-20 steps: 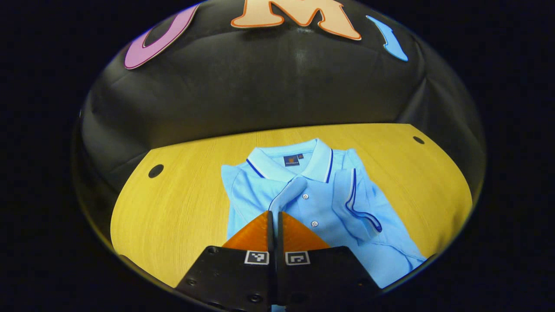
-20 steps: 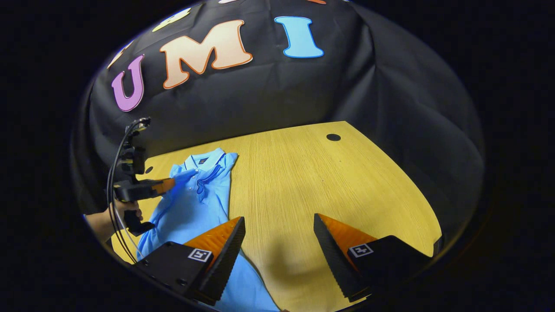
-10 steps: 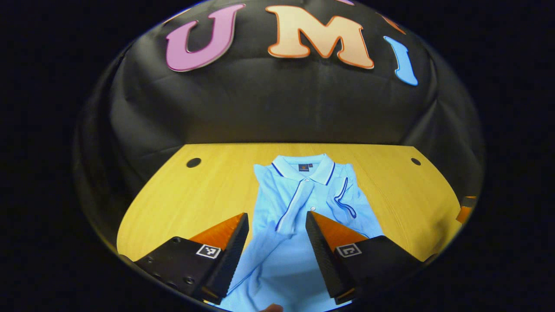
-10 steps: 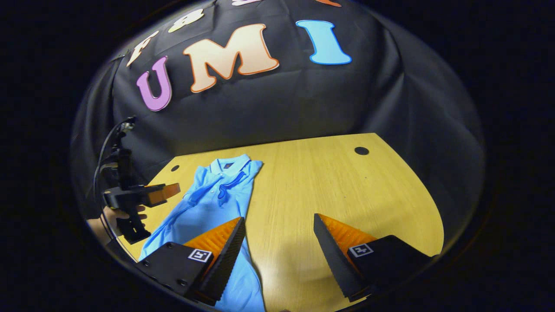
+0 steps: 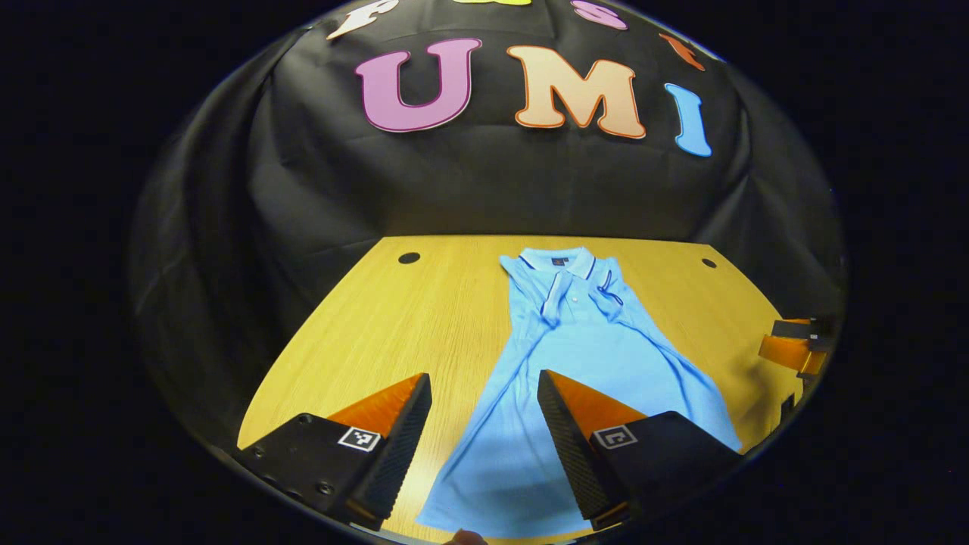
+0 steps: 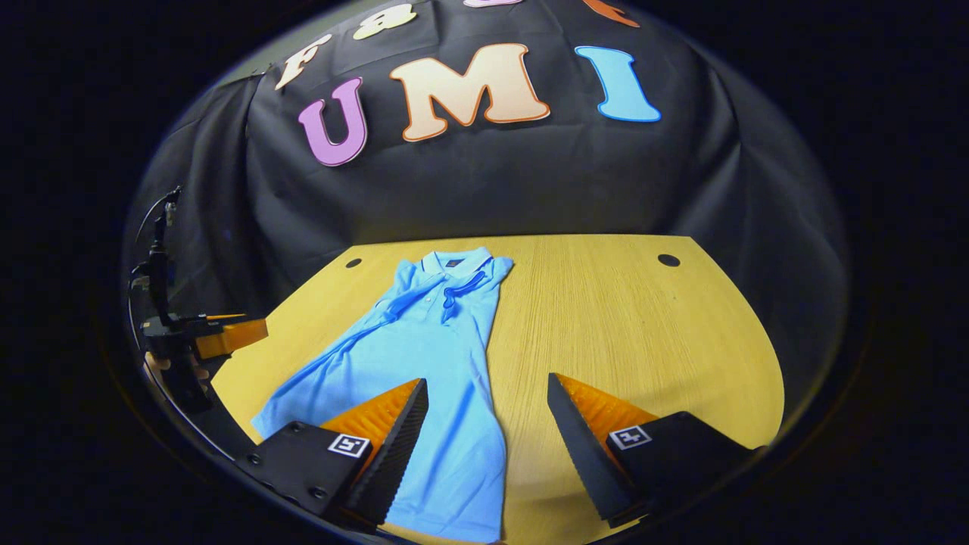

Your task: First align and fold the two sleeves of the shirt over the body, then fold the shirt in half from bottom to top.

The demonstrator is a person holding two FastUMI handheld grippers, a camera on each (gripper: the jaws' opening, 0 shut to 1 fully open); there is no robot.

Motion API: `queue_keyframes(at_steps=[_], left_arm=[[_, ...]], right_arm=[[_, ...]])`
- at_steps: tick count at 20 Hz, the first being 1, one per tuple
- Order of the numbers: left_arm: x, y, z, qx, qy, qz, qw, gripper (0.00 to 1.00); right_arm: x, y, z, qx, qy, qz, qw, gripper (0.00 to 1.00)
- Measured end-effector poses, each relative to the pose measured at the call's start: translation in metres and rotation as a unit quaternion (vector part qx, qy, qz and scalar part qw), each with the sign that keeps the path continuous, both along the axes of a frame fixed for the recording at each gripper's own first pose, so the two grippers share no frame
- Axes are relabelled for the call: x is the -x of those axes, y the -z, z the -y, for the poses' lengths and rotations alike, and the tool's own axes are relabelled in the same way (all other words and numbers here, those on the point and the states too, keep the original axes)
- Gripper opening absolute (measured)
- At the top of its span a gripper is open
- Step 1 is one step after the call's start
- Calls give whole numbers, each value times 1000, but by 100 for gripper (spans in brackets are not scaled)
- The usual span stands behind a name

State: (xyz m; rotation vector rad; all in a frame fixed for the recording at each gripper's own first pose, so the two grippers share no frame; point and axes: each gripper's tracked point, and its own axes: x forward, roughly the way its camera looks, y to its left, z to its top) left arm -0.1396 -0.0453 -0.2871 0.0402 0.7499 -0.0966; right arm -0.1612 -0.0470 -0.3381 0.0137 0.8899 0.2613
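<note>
The shirt (image 5: 575, 356) is laid flat on the table (image 5: 394, 318), sleeves folded inward. Left gripper (image 5: 482, 393) and right gripper (image 6: 486, 397) are held apart, gripping nothing.

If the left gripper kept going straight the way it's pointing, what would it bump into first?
Probably the blue shirt. The left gripper is open and aimed along the table, with the shirt's lower body lying between and ahead of its fingers. How high it sits above the cloth is hard to tell, so that is a best guess.
</note>
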Motion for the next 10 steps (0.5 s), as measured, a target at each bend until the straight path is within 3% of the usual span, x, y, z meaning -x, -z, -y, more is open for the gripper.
queue_keyframes(at_steps=[9,10], left_arm=[[97,54,-33,0,34,-60,998,87],[104,59,-35,-3,36,-65,997,87]], right_arm=[[112,23,-8,64,-1,-39,997,98],[120,29,-5,75,1,-45,996,94]])
